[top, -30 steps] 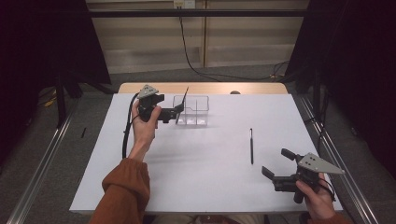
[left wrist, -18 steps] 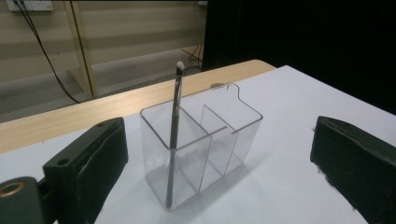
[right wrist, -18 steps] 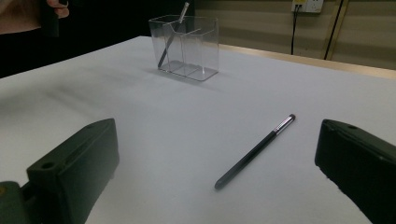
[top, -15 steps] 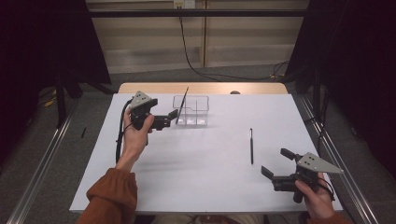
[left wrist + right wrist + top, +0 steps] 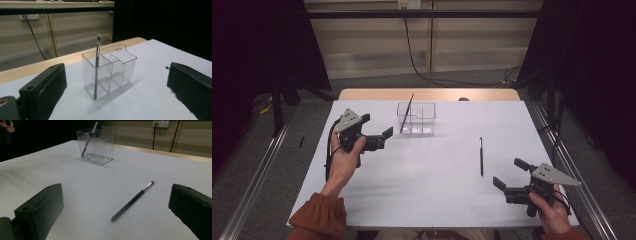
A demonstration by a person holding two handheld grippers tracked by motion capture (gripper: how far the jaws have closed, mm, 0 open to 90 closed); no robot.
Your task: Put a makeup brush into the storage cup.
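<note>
The slim dark pen with a metal tip (image 5: 133,201) lies flat on the white table (image 5: 422,180), just ahead of the right gripper (image 5: 117,220), whose jaws are spread wide and empty. Its long axis runs away from that gripper, slightly rightward. The left gripper (image 5: 379,137), also spread, sits beside the clear three-compartment plastic holder (image 5: 110,71), well apart from the pen, so the right hand looks nearer

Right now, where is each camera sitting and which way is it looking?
High view: above the person's side, looking forward and down on the table; both forearms, left gripper, right gripper.
Left gripper view: on the left gripper, facing the clear organizer; its open jaws show.
Right gripper view: on the right gripper, facing the loose brush; its open jaws show.
Shared: organizer and standing brush.
</note>
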